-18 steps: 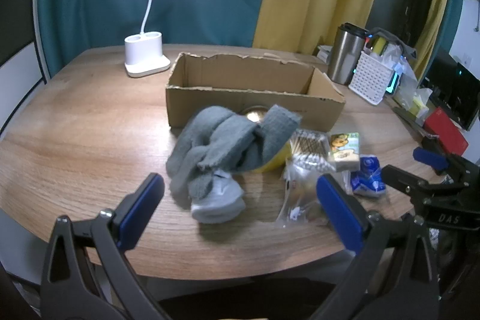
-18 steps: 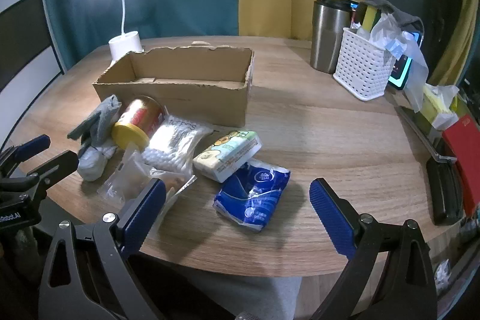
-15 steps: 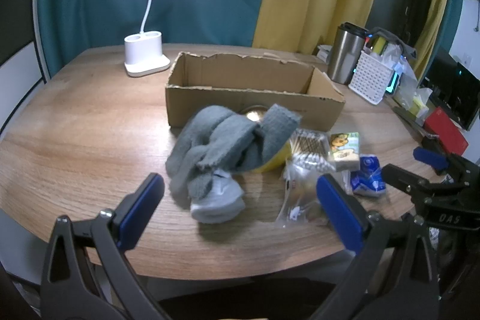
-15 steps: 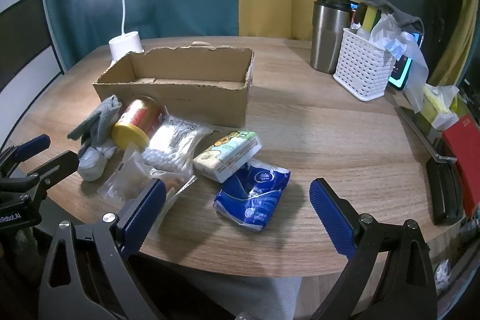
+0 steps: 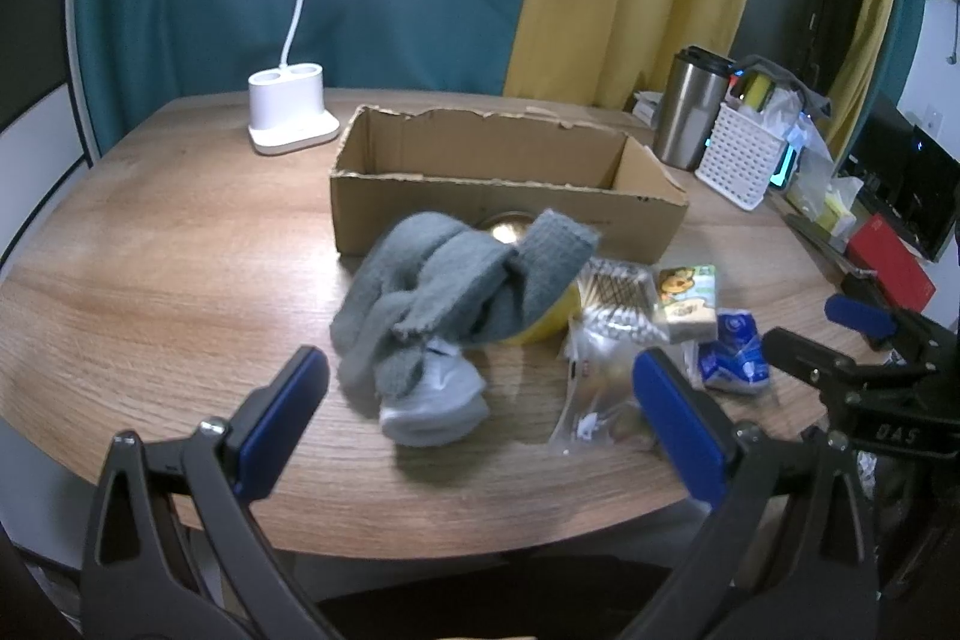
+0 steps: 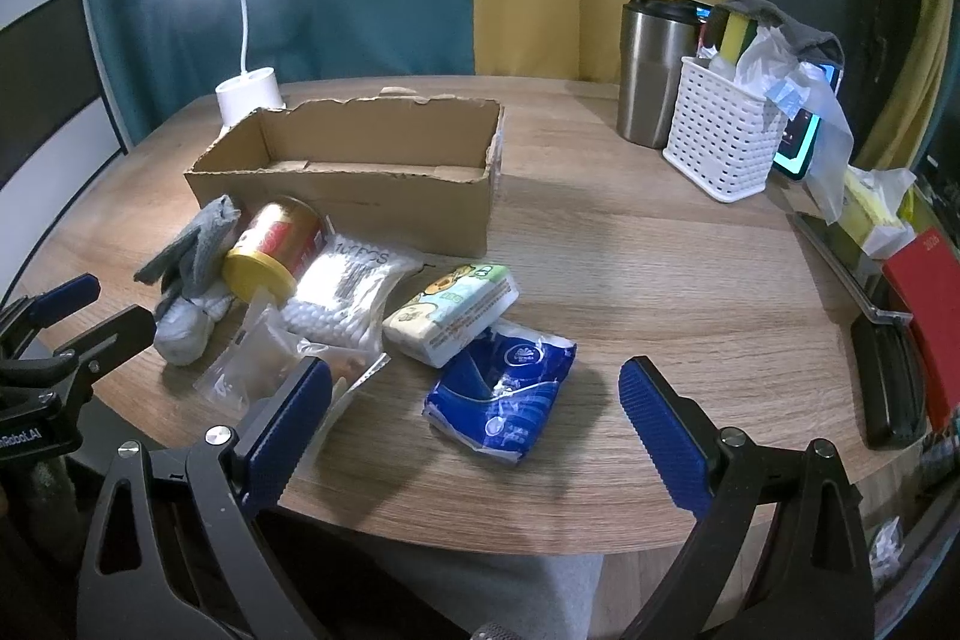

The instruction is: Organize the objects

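Observation:
An open cardboard box (image 5: 510, 214) (image 6: 360, 196) stands mid-table. In front of it lie grey socks (image 5: 444, 304) (image 6: 192, 274), a red and gold can with a yellow lid (image 6: 276, 250), a cotton swab bag (image 6: 348, 292), a clear plastic bag (image 6: 264, 364), a tissue pack with a cartoon print (image 6: 450, 310) and a blue tissue pack (image 6: 504, 394). My left gripper (image 5: 480, 418) is open and empty, just before the socks. My right gripper (image 6: 474, 430) is open and empty, just before the blue pack.
A white desk lamp (image 5: 291, 112) stands behind the box on the left. A steel tumbler (image 6: 651, 76) and a white basket (image 6: 726, 142) stand at the back right. A red notebook (image 6: 930, 304) and dark items lie along the right edge.

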`<state>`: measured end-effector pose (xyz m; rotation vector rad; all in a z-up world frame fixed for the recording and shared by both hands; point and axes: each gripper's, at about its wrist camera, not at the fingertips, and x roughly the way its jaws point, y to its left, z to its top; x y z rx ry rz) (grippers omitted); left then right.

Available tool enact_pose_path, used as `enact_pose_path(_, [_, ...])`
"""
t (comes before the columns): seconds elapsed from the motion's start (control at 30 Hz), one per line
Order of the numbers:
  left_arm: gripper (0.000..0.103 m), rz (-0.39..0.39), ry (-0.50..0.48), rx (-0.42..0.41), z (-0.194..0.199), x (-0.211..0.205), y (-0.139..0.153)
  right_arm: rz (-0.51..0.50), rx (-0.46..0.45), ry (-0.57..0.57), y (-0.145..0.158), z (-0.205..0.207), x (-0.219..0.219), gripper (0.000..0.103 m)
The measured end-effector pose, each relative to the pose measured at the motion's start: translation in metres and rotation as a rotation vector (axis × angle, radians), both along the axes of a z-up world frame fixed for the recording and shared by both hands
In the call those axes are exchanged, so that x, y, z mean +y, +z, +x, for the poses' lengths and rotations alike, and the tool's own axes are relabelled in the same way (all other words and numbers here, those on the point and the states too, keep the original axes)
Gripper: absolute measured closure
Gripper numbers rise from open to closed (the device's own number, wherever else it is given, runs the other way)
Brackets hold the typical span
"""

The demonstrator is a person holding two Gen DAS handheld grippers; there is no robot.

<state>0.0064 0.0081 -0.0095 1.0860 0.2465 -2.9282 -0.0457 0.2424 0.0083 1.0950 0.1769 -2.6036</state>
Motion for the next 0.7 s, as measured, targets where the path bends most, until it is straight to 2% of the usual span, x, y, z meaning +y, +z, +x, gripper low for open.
enact_pose_path(0.7, [0.001, 0.004, -0.005, -0.003, 0.0005, 0.0029, 0.0005, -0.016, -0.002, 0.002, 0.0024, 0.0016, 0.0018, 0.005])
